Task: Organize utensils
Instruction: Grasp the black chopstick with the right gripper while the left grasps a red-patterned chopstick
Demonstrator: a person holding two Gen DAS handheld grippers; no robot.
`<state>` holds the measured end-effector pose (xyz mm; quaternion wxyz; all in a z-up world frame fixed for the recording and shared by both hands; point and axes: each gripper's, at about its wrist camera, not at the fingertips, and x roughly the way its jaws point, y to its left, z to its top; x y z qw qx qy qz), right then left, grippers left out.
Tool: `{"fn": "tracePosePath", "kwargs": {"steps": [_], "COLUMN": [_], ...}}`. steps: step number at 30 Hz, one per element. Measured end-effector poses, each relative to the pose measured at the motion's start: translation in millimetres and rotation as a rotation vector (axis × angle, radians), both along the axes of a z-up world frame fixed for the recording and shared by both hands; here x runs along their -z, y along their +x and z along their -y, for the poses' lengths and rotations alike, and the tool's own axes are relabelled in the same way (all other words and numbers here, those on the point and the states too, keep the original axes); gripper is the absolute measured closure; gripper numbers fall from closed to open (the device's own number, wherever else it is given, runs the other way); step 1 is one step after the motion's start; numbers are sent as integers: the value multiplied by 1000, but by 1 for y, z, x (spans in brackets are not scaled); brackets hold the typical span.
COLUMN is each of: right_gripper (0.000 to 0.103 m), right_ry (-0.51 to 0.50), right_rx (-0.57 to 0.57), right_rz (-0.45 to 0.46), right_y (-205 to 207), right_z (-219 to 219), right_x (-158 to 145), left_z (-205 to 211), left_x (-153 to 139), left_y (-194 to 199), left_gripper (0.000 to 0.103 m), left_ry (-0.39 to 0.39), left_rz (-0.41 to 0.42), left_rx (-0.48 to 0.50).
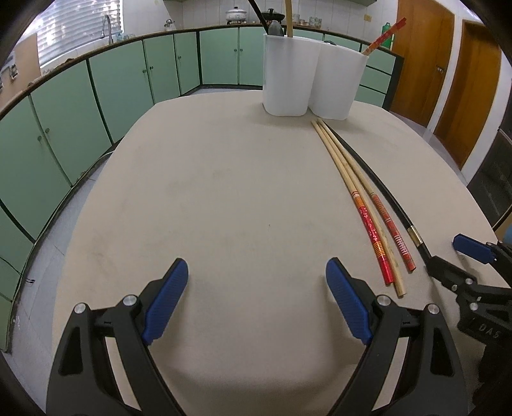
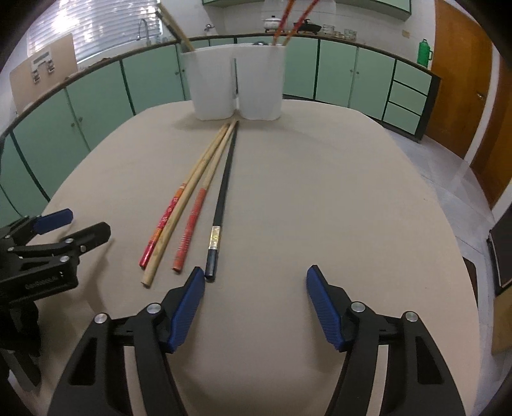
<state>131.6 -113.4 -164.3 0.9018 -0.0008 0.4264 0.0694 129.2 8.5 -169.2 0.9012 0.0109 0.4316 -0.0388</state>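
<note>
While both grippers hover low over the beige table (image 1: 224, 192), we see the left gripper (image 1: 257, 272) spread wide with nothing between its pads. The right gripper (image 2: 255, 278) is open too, narrower, its left pad just beside the black chopstick (image 2: 224, 188) end (whether it touches, we cannot tell). Three red-ended chopsticks (image 2: 188, 204) lie beside the black one, tips toward the white two-compartment holder (image 2: 236, 86), which already has utensils standing in both compartments.

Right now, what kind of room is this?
Most likely a home kitchen: green cabinets under a counter, a sink tap, pots on a stove, and chopsticks on the table.
</note>
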Motion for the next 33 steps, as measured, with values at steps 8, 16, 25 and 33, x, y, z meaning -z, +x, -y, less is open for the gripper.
{"fn": "tracePosePath", "kwargs": {"steps": [8,16,25,33], "right_gripper": [65,96,97,97], "right_ry": [24,33,65,84], "right_rx": [-64,-76,-22,-18], "right_rz": [5,12,10,8], "right_y": [5,4,2,3], "right_z": [-16,-19,1,3], "right_x": [1,1,1,2], "left_z": [4,19,44,55], "left_x": [-2,-4,-1,4], "left_y": [-3,-8,-14,-11], "left_gripper": [17,17,17,17], "left_ry": [1,-22,-6,23], "left_rz": [7,16,4,-23], "left_rx": [6,49,117,148]}}
